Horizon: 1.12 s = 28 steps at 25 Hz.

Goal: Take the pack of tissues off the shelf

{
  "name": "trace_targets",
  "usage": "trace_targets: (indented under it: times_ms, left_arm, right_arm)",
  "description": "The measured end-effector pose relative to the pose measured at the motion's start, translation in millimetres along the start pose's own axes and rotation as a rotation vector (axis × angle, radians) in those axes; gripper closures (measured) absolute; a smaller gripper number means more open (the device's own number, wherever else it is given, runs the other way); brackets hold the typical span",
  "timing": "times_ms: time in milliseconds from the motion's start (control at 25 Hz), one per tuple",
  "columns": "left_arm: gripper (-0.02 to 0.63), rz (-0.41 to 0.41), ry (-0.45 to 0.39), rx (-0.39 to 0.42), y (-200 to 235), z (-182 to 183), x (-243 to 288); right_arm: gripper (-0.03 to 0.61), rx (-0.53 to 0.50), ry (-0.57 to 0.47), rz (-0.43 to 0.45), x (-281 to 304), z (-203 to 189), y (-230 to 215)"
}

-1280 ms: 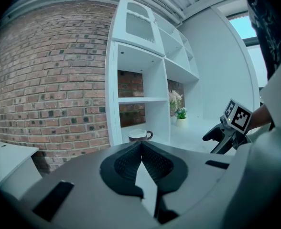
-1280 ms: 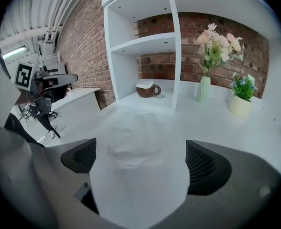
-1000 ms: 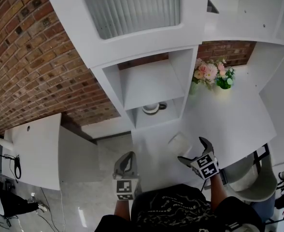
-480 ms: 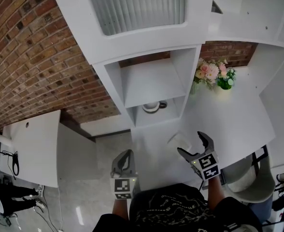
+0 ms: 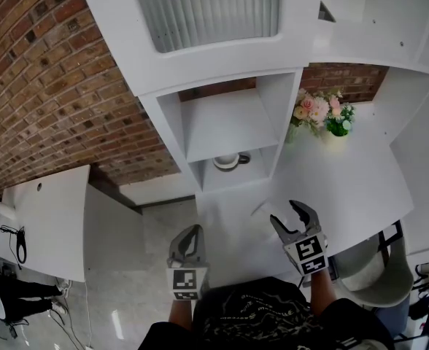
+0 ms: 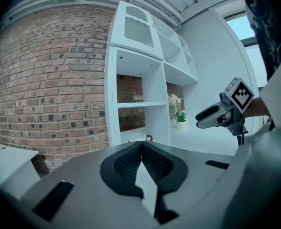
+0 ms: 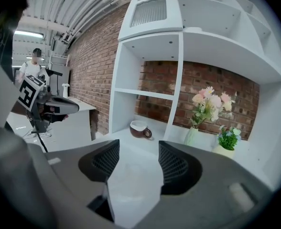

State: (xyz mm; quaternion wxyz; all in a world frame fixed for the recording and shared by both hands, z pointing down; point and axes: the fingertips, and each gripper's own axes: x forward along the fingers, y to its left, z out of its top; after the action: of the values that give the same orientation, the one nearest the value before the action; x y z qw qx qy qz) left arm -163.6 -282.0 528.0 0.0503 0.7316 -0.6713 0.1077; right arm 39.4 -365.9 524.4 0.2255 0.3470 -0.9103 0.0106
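The right gripper (image 5: 287, 214) has just been closing its jaws, and they now stand half-narrowed on the white pack of tissues (image 7: 133, 175), which sits squarely between its ribbed pads (image 7: 173, 163) above the white counter (image 7: 145, 144). Ahead of that gripper, slightly left, a brown-and-white cup (image 7: 139, 128) rests in the lowest shelf bay; a vase of flowers (image 7: 205, 109) stands ahead to its right. The left gripper (image 6: 141, 146) holds nothing, jaws pressed together

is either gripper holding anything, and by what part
The right gripper holds the white pack of tissues by its two opposite sides; its jaws have just been closing on it. The left gripper is shut and empty.
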Motion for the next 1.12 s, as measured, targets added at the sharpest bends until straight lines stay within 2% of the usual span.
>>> trace_targets:
  times_ms: [120,200,280,440,560,720,1120]
  left_arm:
    - [0.604,0.002,-0.017,0.007,0,4,1]
    - [0.605,-0.006,-0.015,-0.002,-2,5,0]
    - [0.605,-0.023,-0.006,-0.004,-5,3,1]
    - [0.606,-0.034,-0.004,0.004,-9,2,2]
    - [0.606,-0.036,-0.019,0.001,-10,4,4]
    - [0.606,-0.035,-0.018,0.017,-9,6,4]
    - [0.606,-0.03,-0.011,0.023,-7,6,1]
  right_arm:
    - [0.358,-0.02,-0.002,-0.017,0,1,-1]
    - [0.375,-0.033,-0.005,-0.063,-2,1,-5]
    - [0.436,-0.039,-0.011,-0.11,-3,3,-11]
    - [0.495,-0.042,-0.014,-0.125,-4,4,-13]
    - [0.565,-0.053,-0.039,-0.159,-8,8,-16]
    - [0.574,-0.08,-0.058,-0.166,-9,10,-13]
    - [0.574,-0.167,-0.023,-0.13,-7,5,0]
